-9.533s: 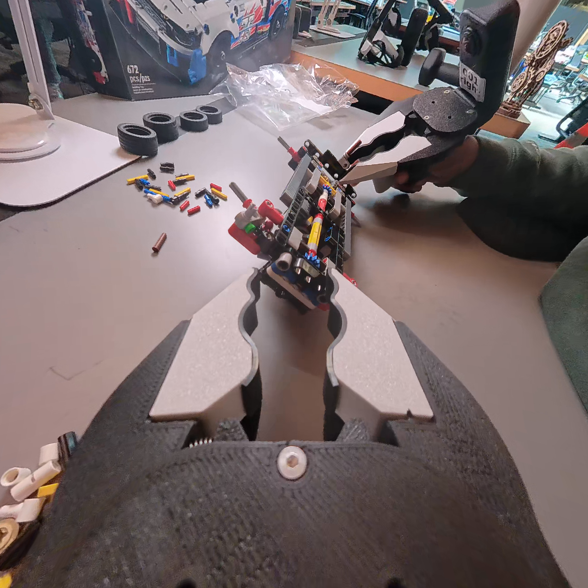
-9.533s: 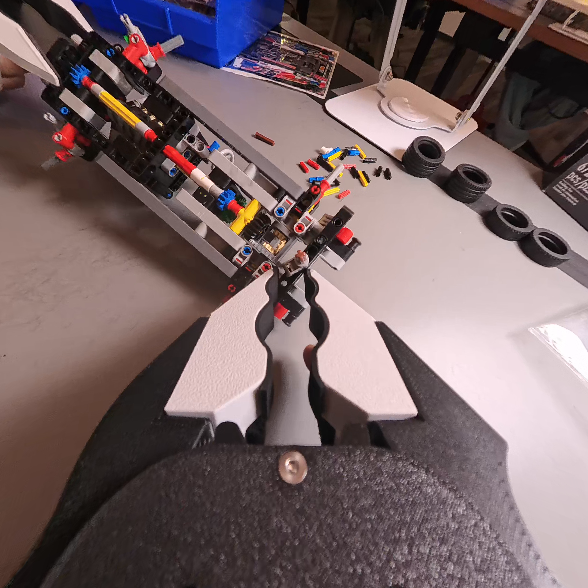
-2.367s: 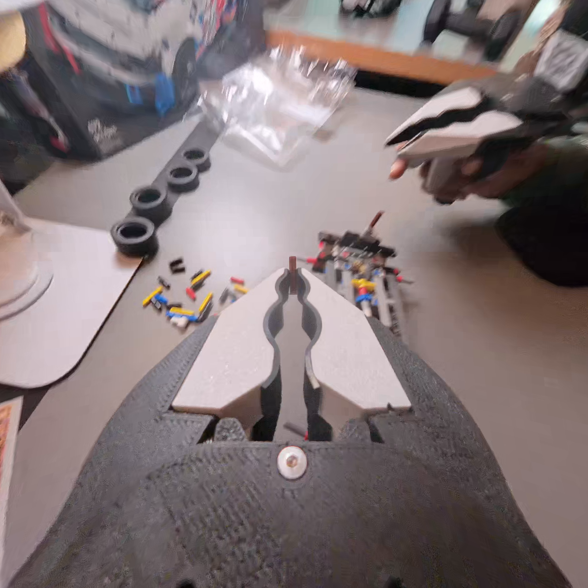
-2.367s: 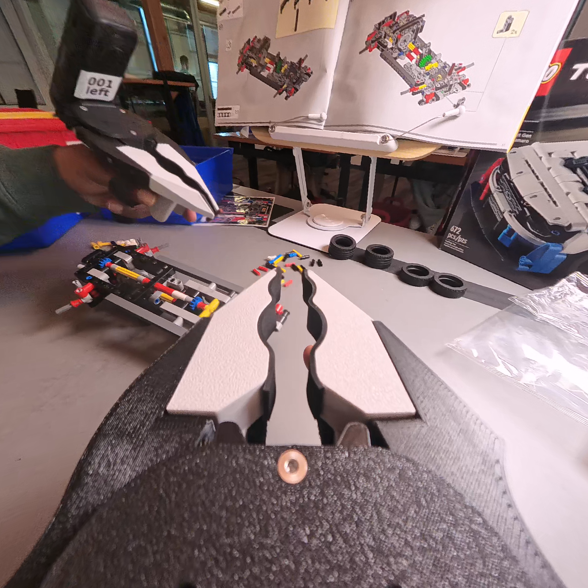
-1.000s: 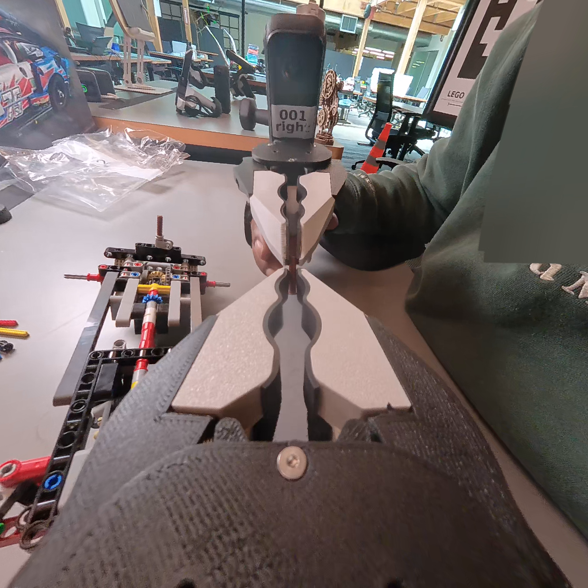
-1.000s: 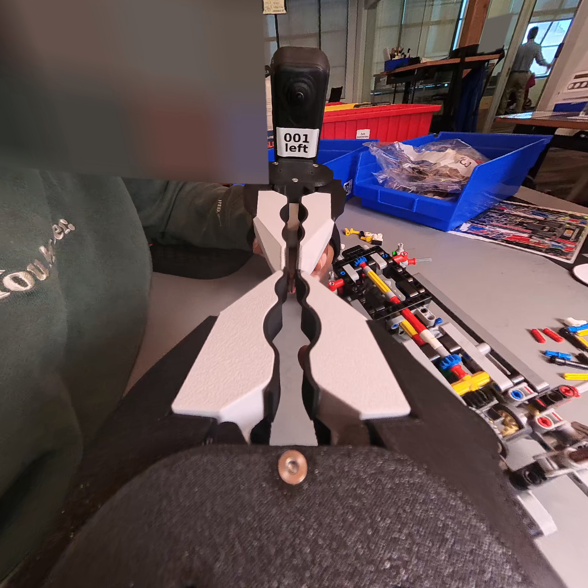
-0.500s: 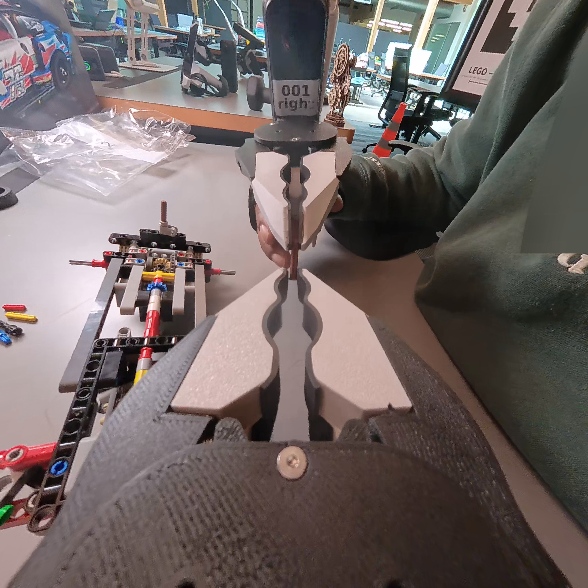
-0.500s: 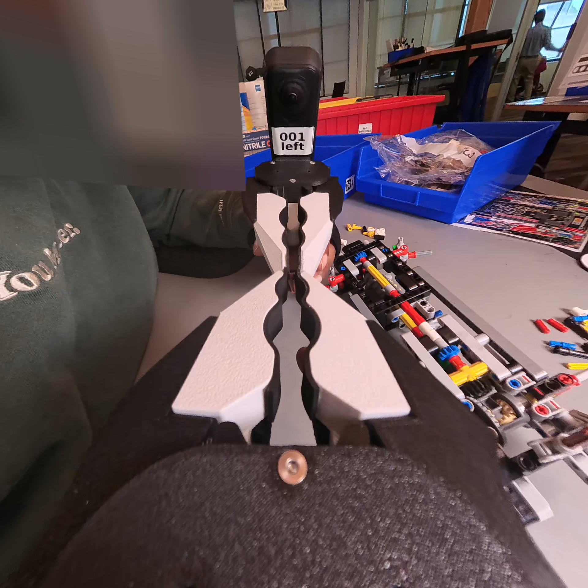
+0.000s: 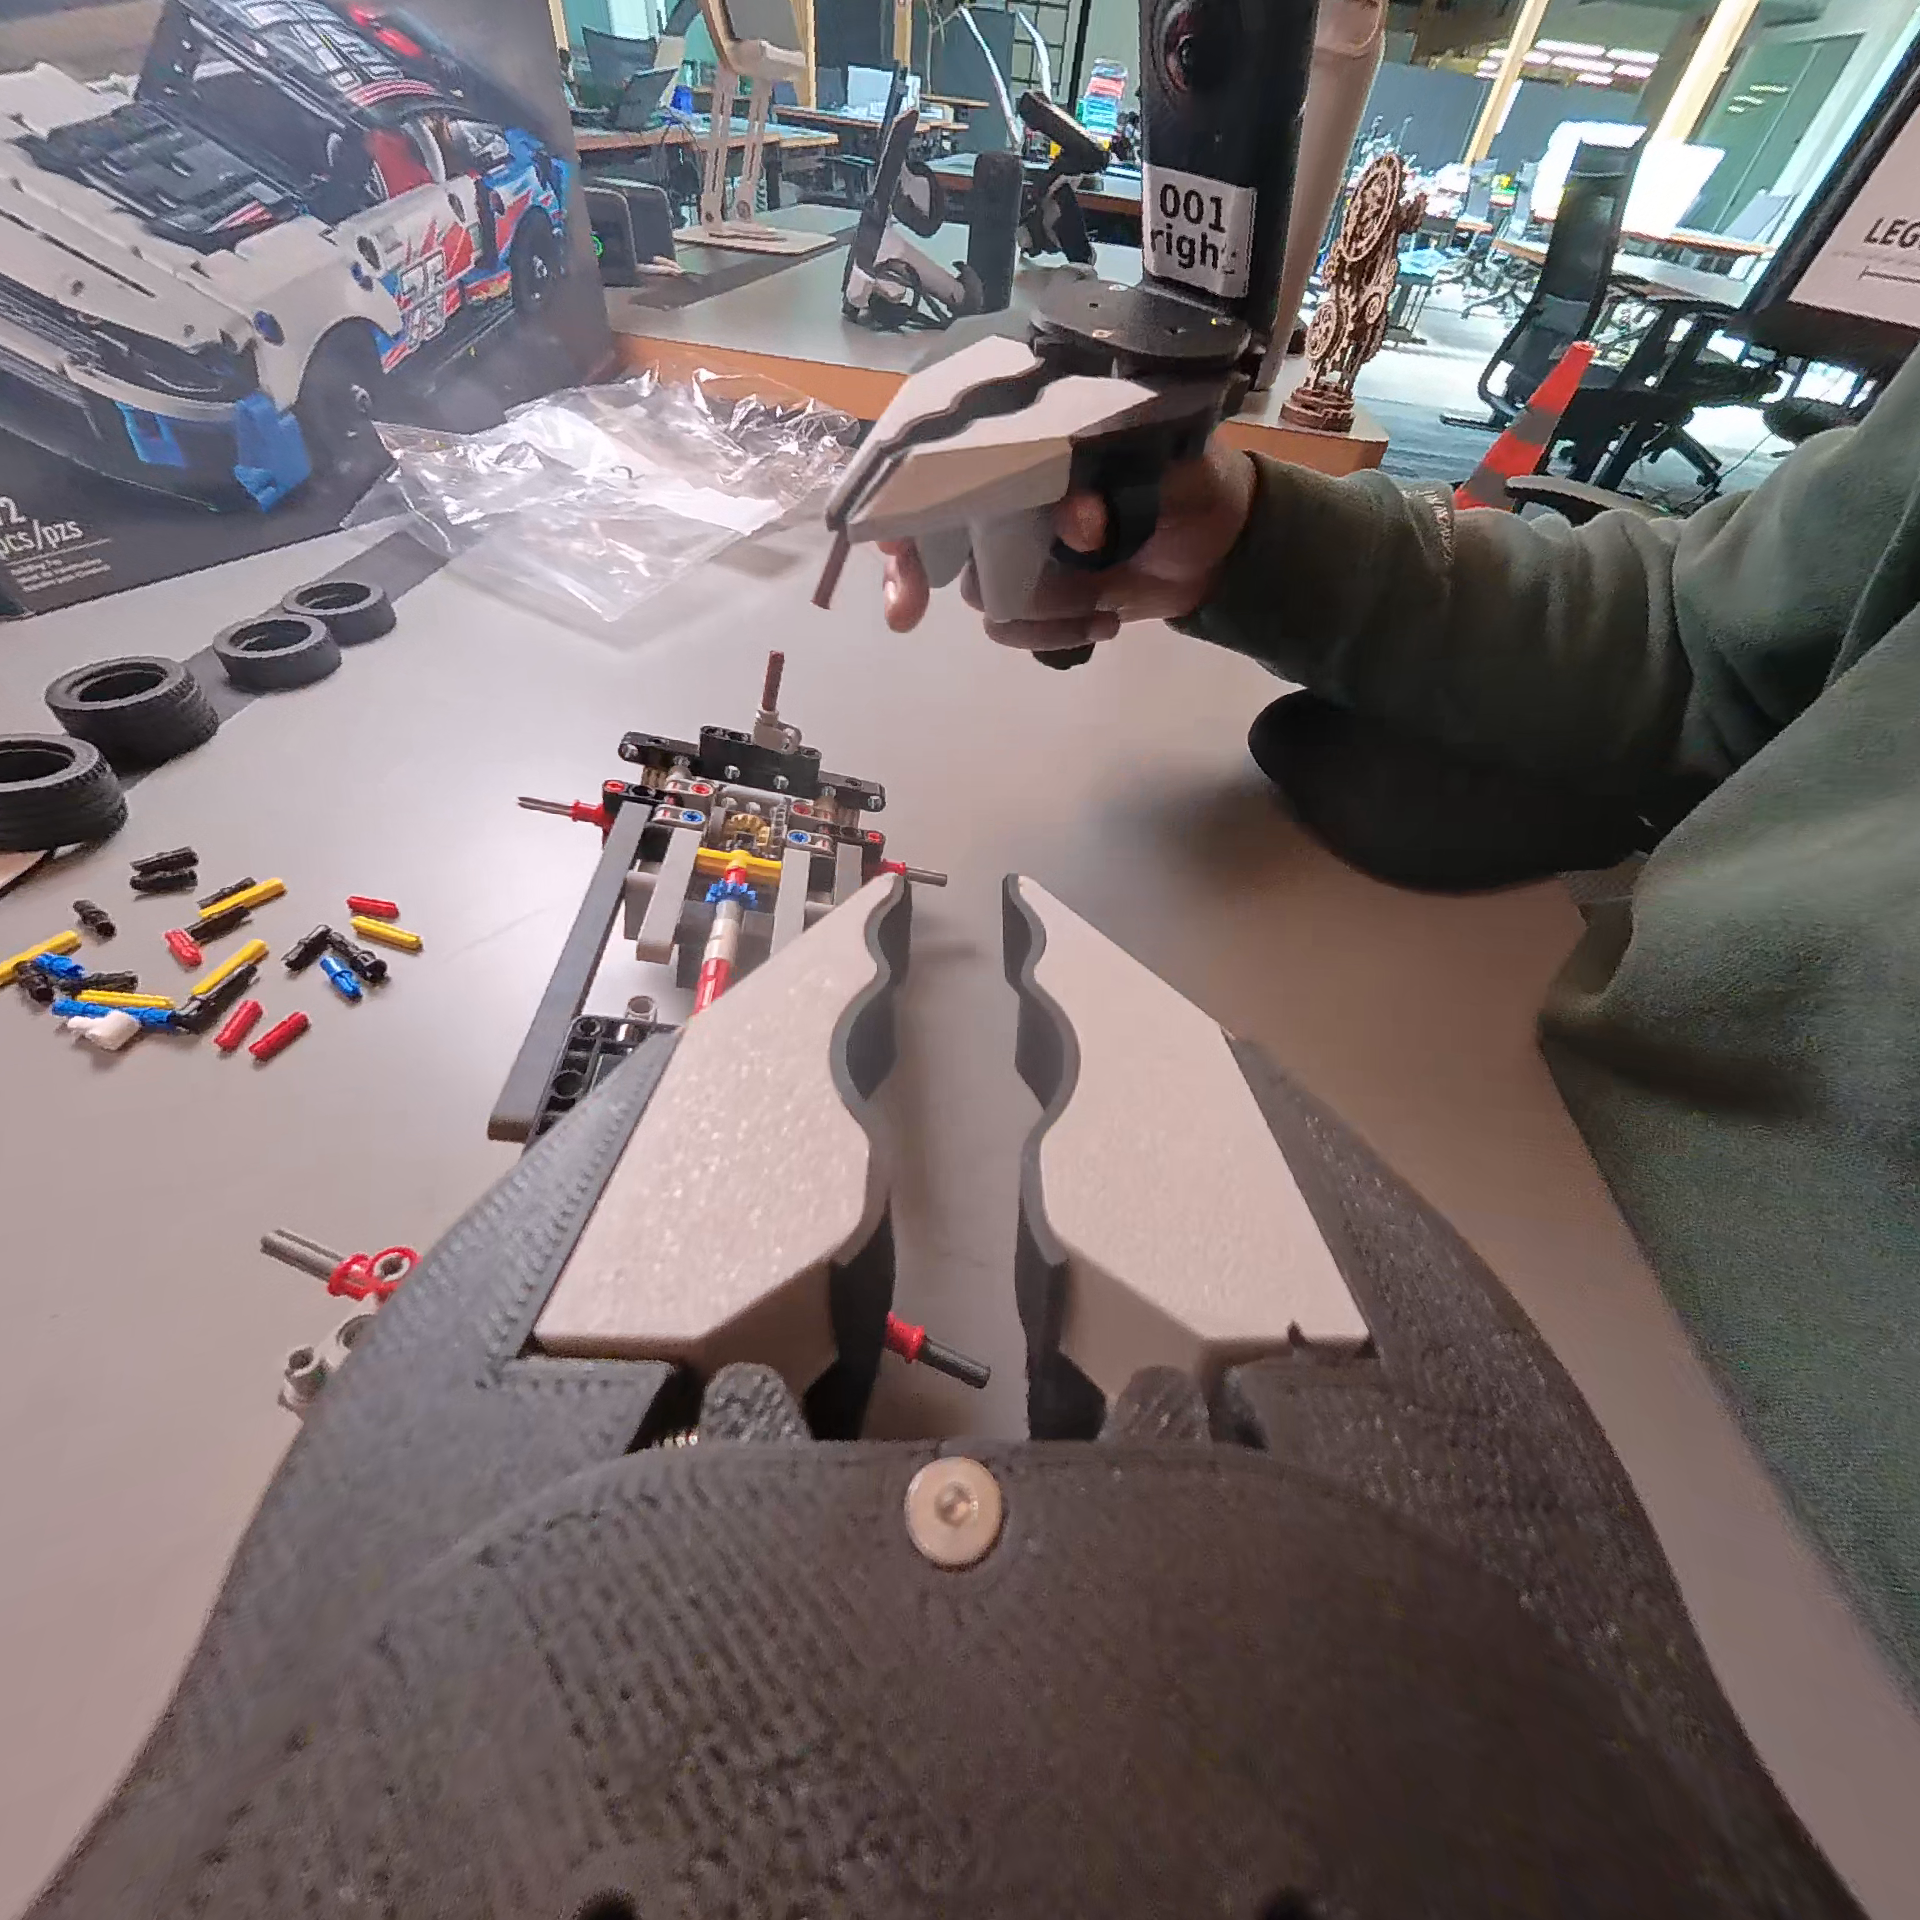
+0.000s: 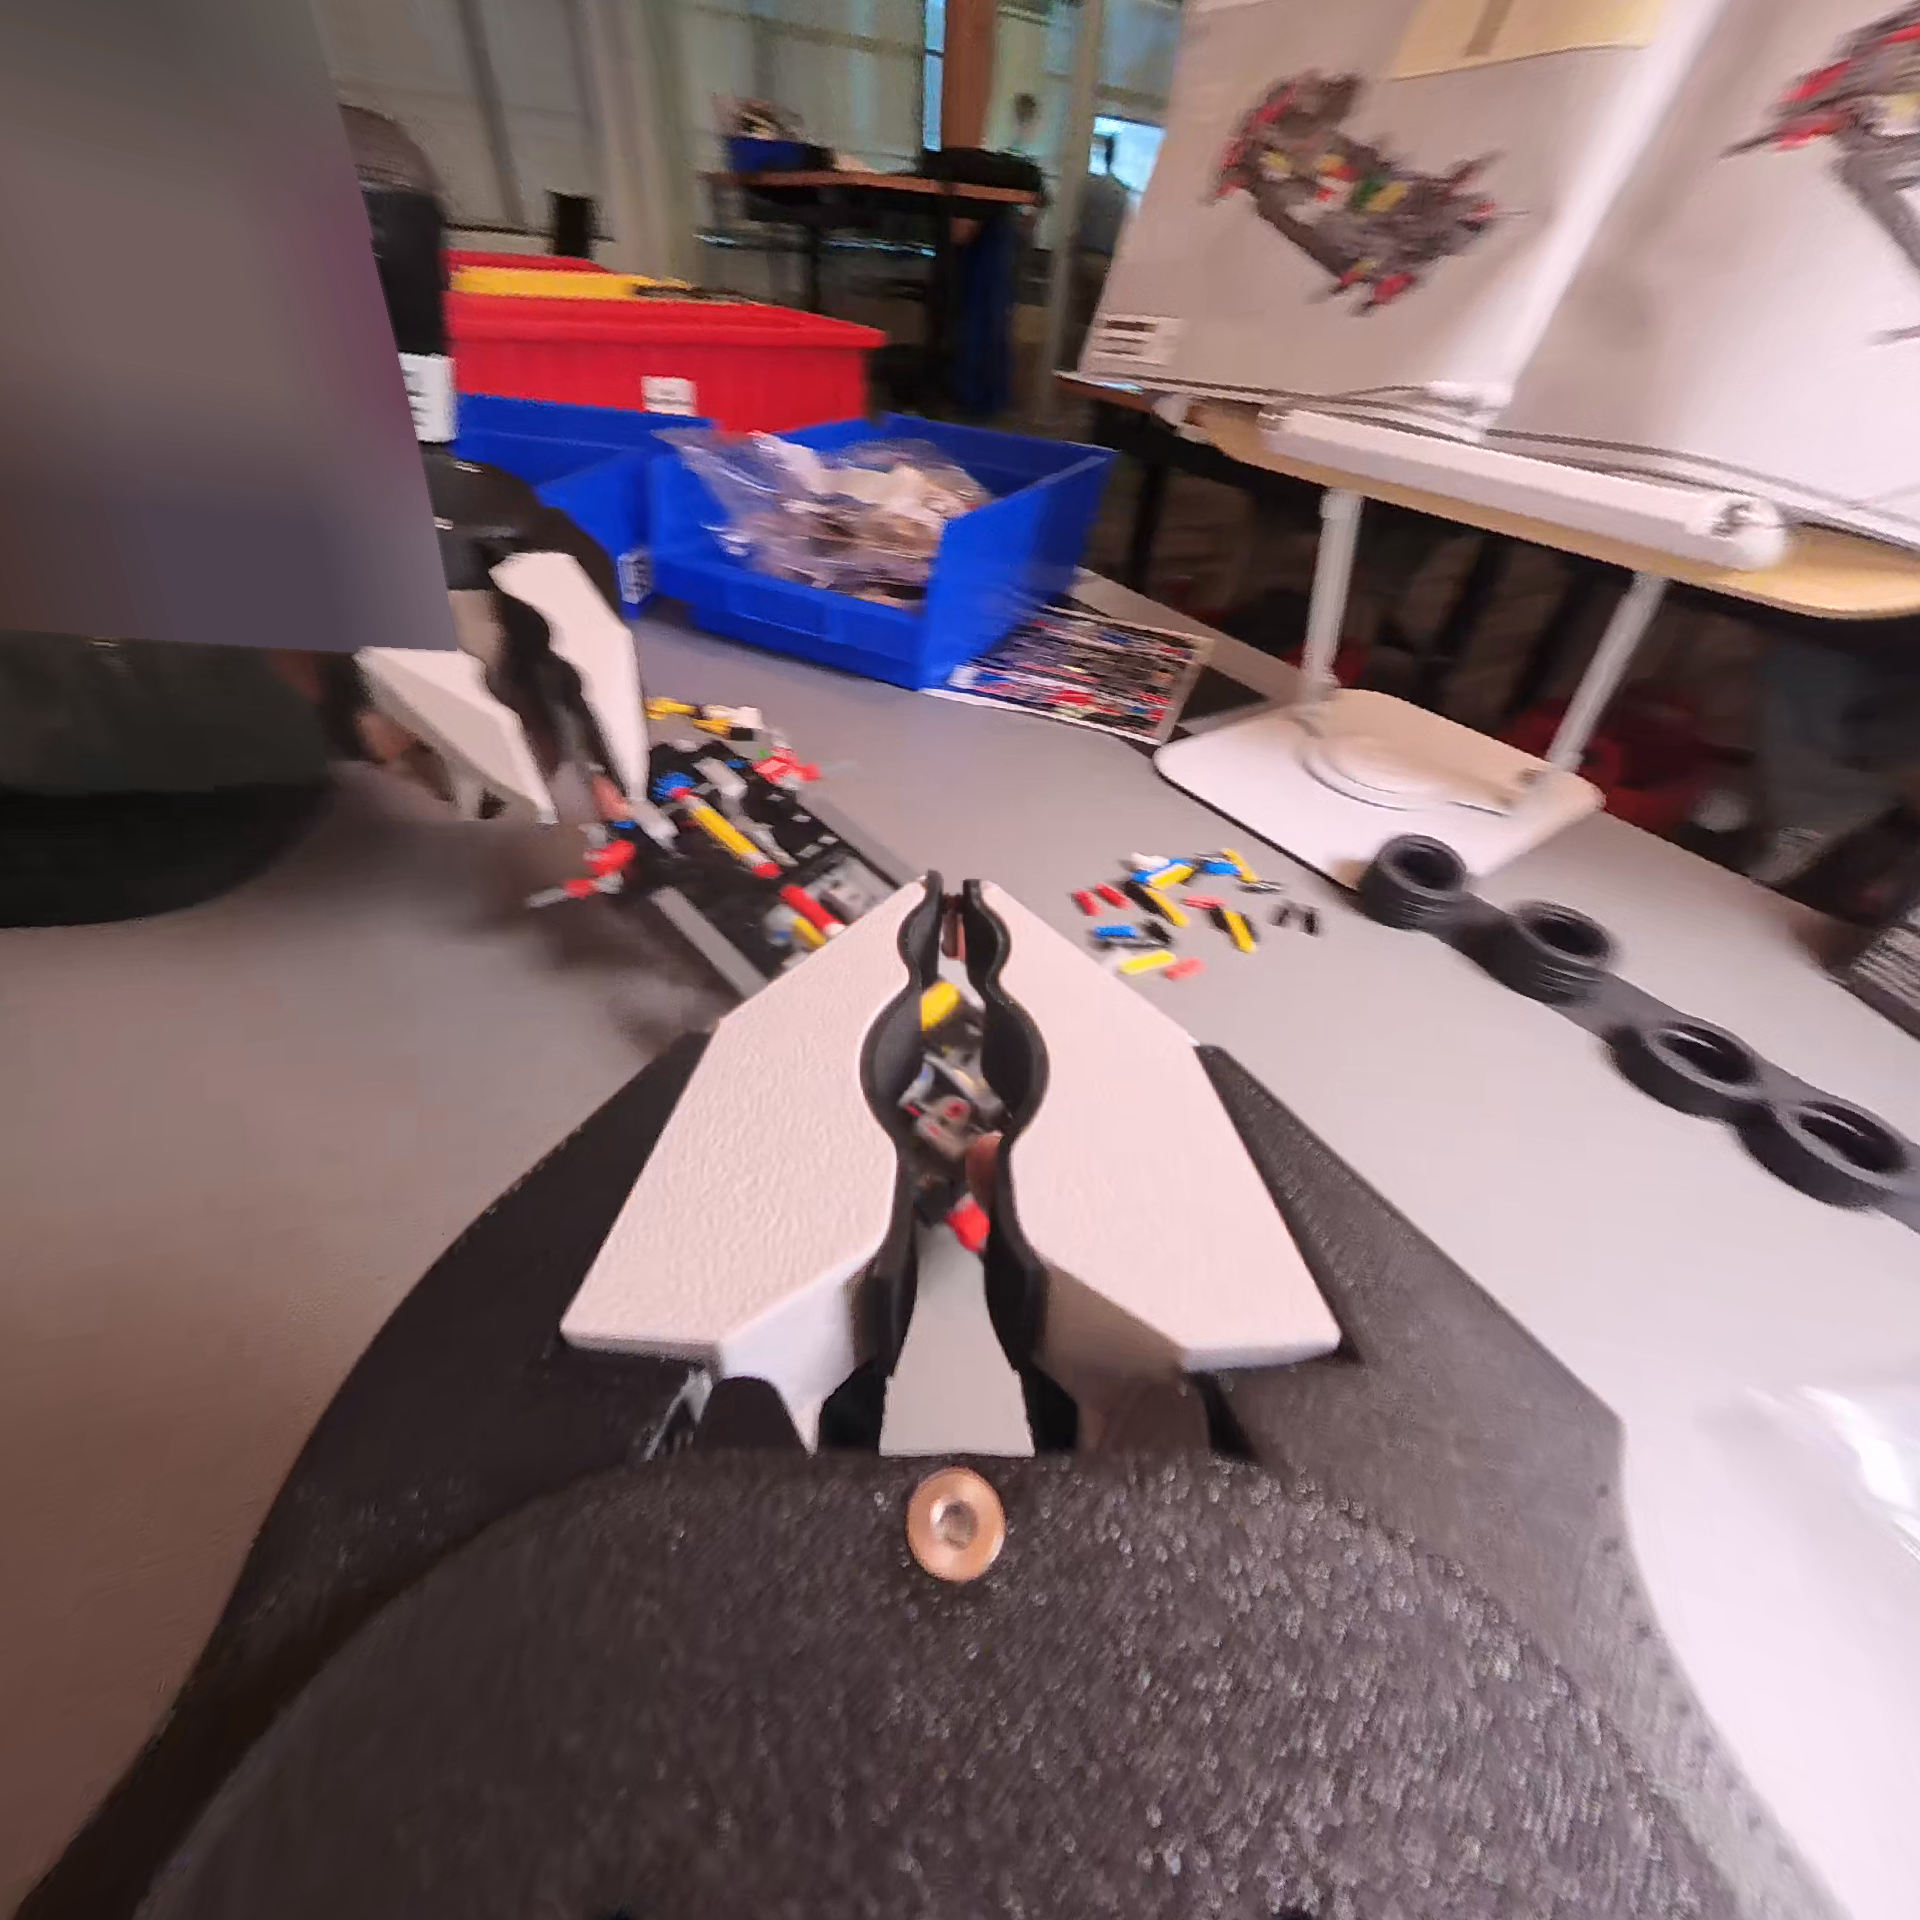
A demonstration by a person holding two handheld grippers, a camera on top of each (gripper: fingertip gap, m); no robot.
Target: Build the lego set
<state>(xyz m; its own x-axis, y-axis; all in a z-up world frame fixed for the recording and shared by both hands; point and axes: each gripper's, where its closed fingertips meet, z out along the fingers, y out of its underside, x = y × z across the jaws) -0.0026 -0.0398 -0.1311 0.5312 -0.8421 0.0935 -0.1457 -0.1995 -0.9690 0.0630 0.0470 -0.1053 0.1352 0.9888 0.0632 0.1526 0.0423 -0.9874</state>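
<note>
The lego chassis (image 9: 727, 862) lies flat on the grey table, with one brown axle (image 9: 771, 681) standing upright at its far end. My left gripper (image 9: 956, 894) is open and empty, low over the near right side of the chassis. My right gripper (image 9: 844, 516) is shut on a second short brown axle (image 9: 828, 577) and holds it in the air above and just right of the chassis' far end. In the blurred right wrist view, my right gripper (image 10: 951, 899) pinches the axle (image 10: 951, 935) at its tips, the chassis (image 10: 748, 831) lies beyond, and the left gripper (image 10: 561, 707) is open.
Loose coloured pins (image 9: 208, 966) and several tyres (image 9: 130, 707) lie left of the chassis. The set's box (image 9: 260, 260) and a clear plastic bag (image 9: 623, 488) are behind. Blue bins (image 10: 883, 561) and an instruction booklet on a stand (image 10: 1455, 208) are at the table's far side. A green sleeve (image 9: 1558, 623) rests at right.
Both grippers were tip to tip on the brown axle. My left gripper has opened and let go. My right gripper has carried the axle away towards the chassis' far end.
</note>
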